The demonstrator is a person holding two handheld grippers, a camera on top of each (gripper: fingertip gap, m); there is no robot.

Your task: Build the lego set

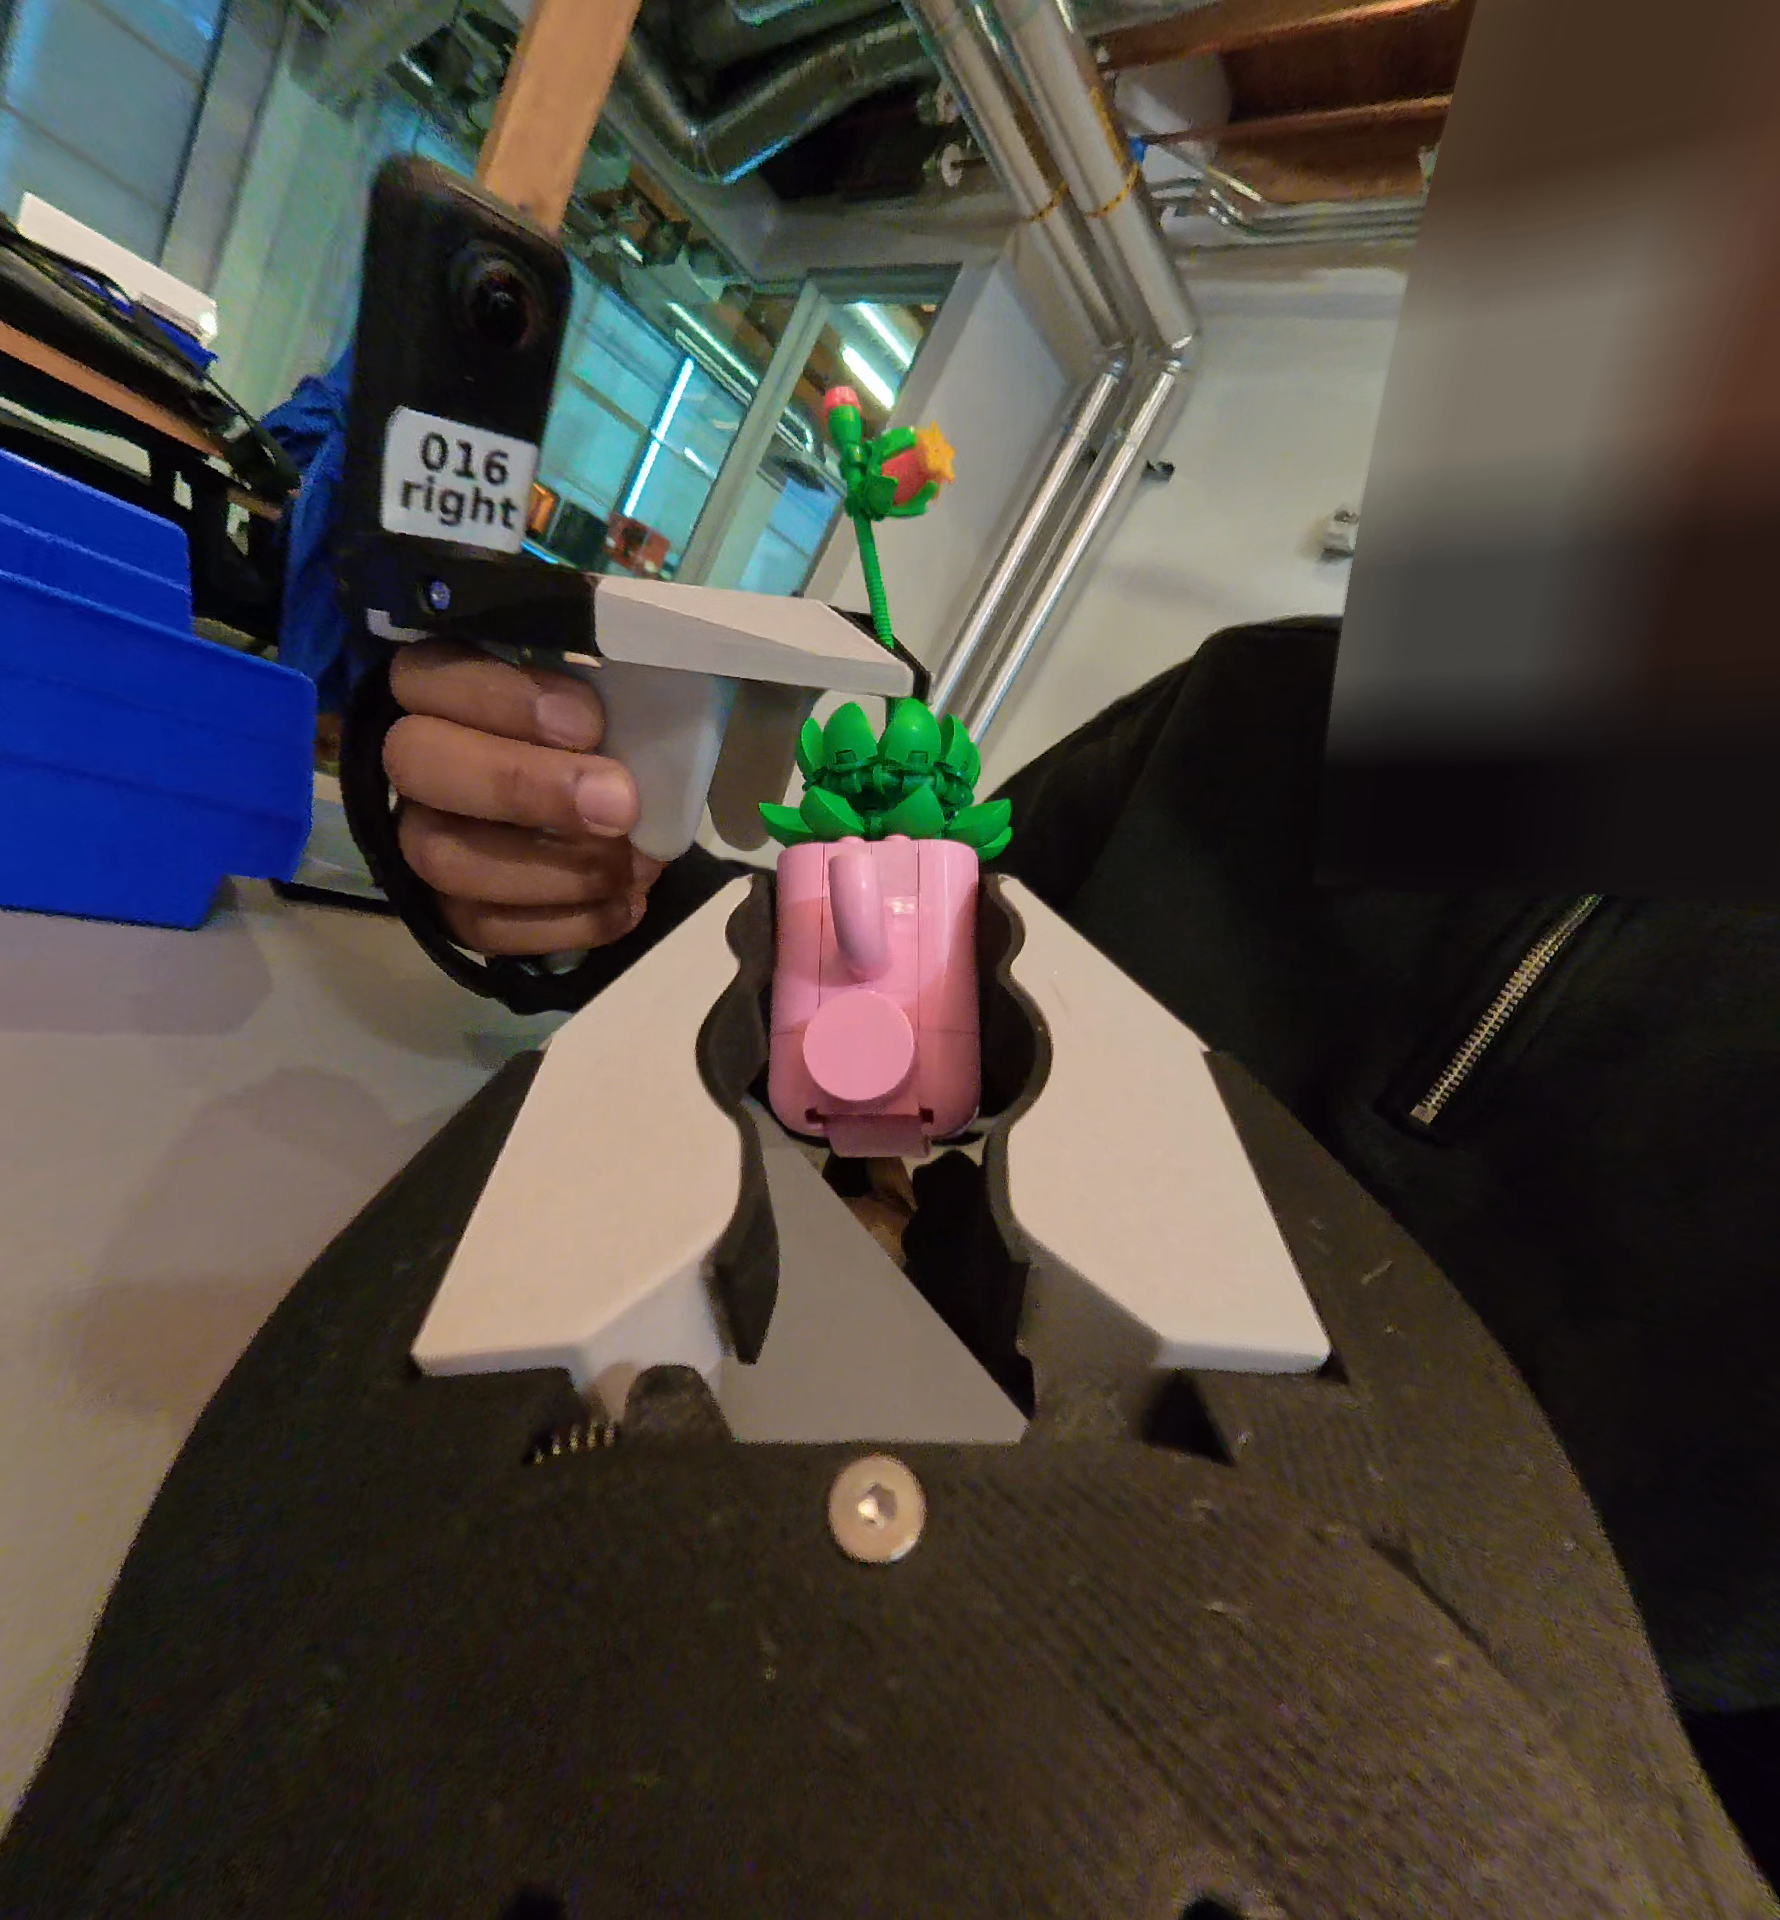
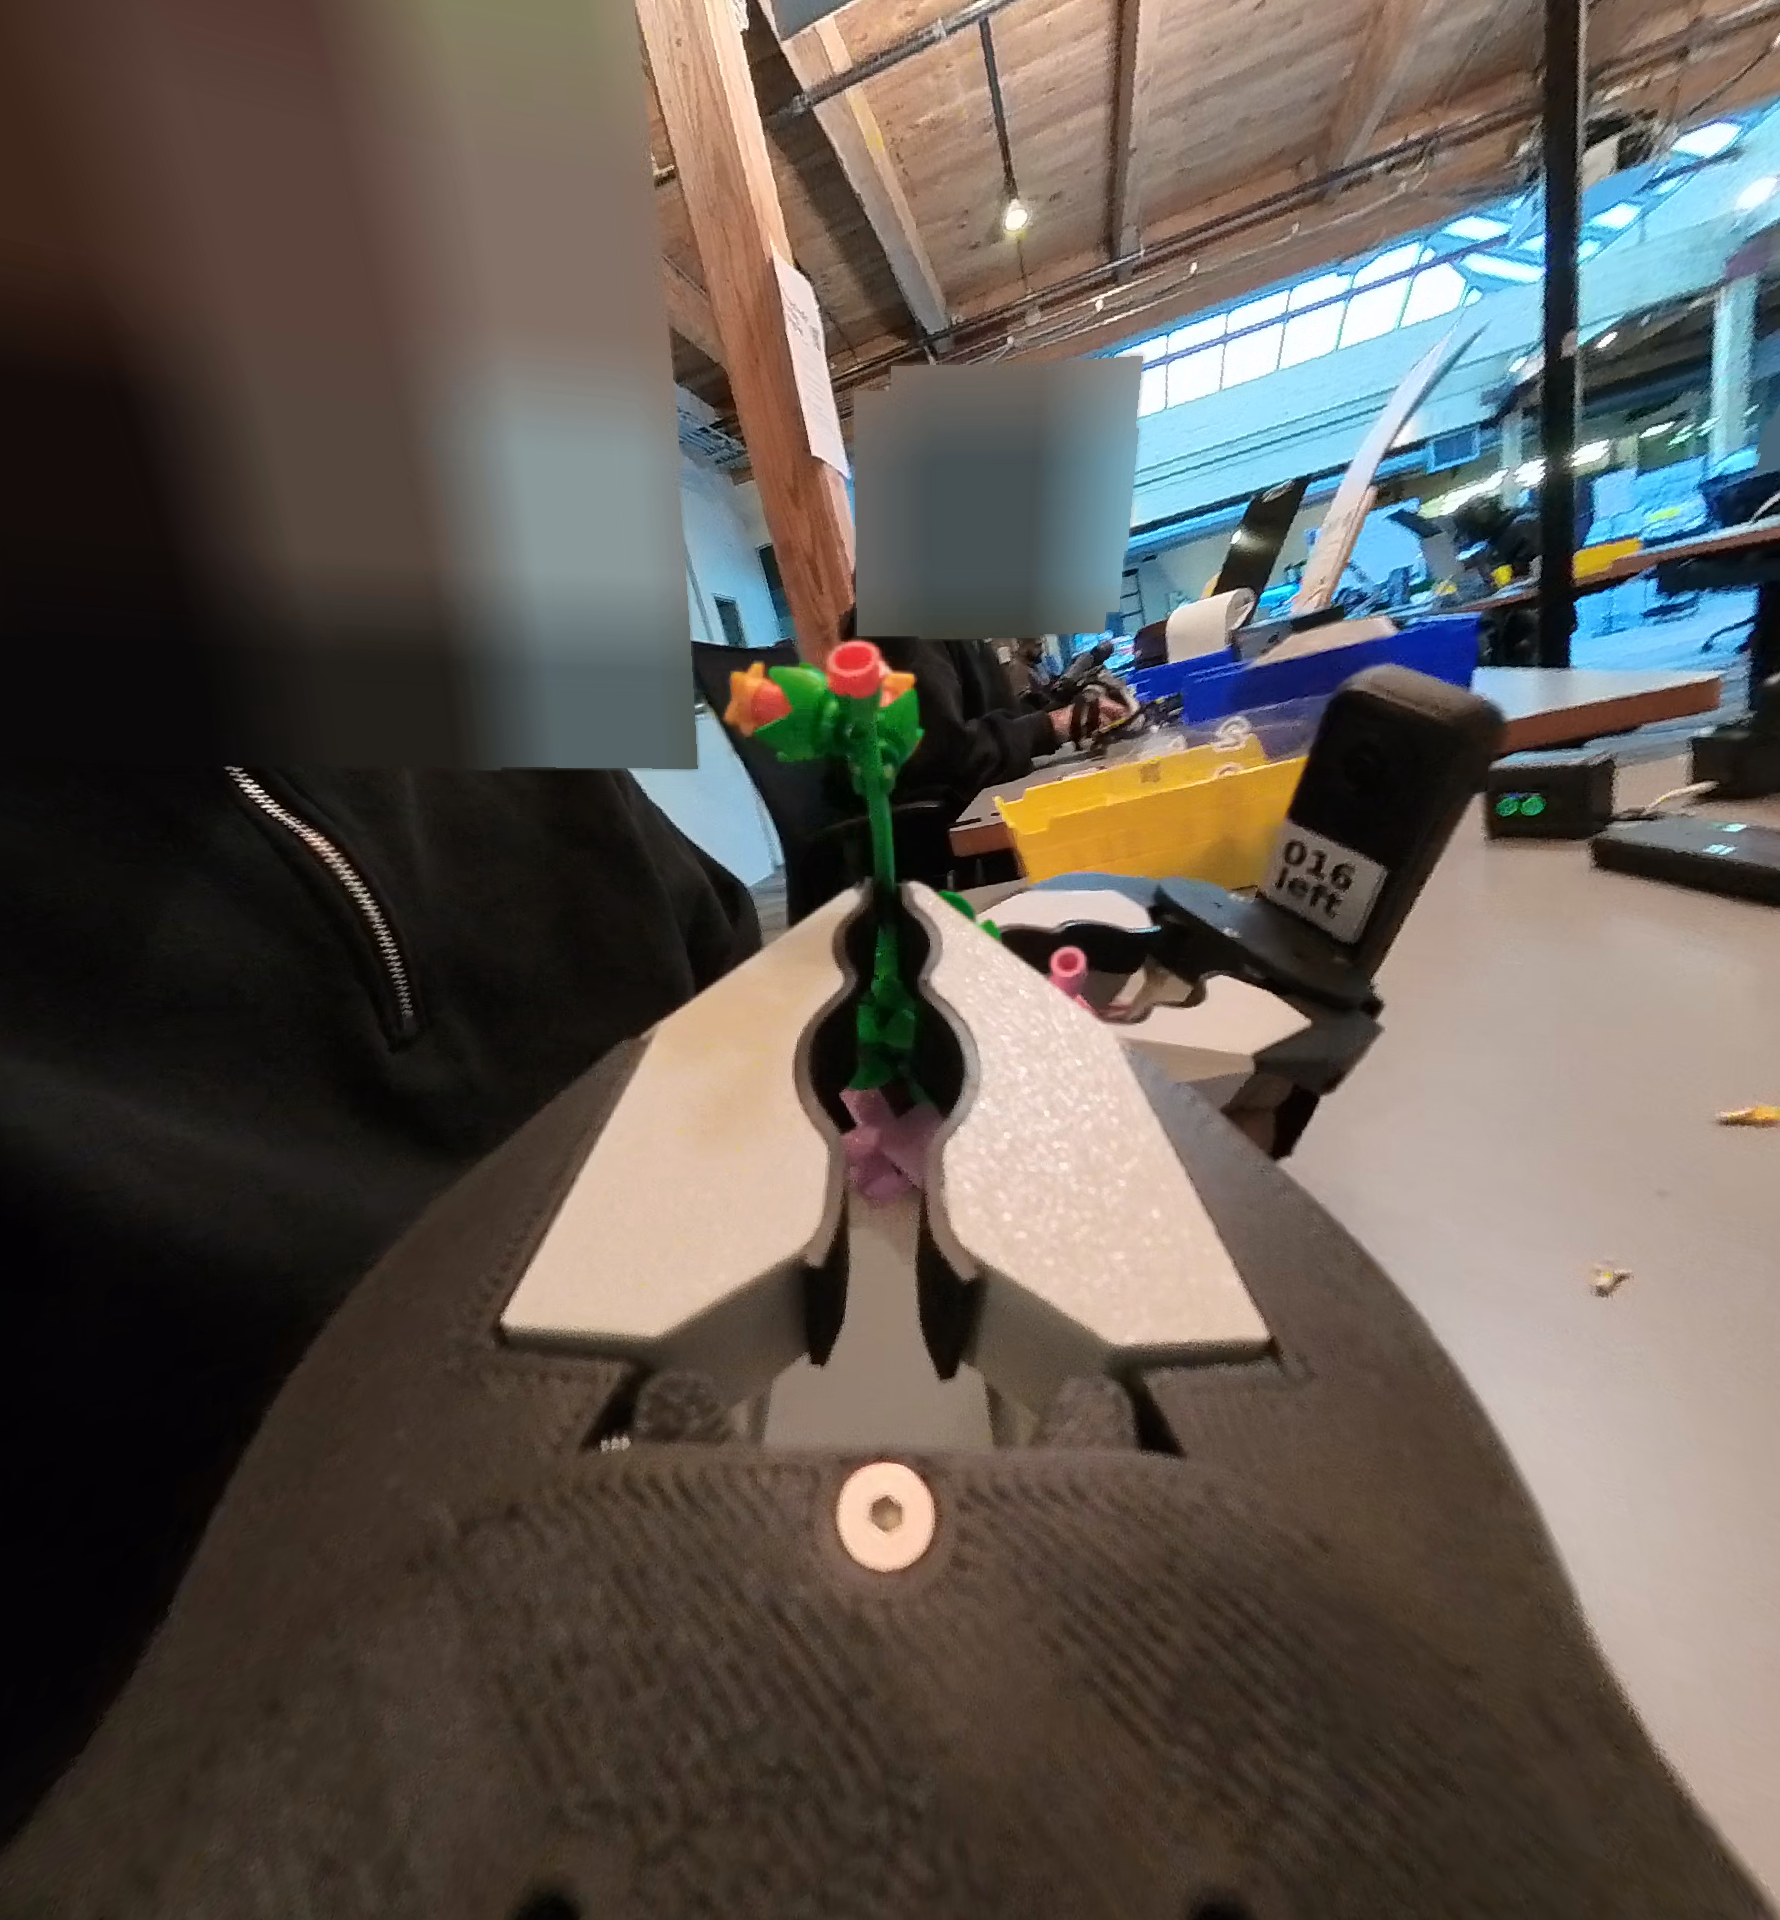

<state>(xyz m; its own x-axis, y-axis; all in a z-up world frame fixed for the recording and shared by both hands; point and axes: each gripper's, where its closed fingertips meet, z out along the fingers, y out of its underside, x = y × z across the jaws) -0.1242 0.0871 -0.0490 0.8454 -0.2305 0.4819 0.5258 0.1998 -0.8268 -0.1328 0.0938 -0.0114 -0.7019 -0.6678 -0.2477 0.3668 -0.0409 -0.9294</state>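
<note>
our left claw (image 1: 870,997) clamps the pink pot (image 1: 870,997); right claw (image 2: 886,935) pinches the flower stem (image 2: 881,821). yellow bin (image 2: 1146,821) at two o'clock, seemingly only in the right view.

A small pink pot (image 1: 870,997) stands upright, full of green leaves (image 1: 884,774). A thin green stem (image 1: 873,582) rises from them, with red and orange flower buds (image 1: 901,462) on top.

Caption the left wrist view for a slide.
Left gripper clamps the pink pot while the right gripper pinches the green flower stem above the leaves.
</note>
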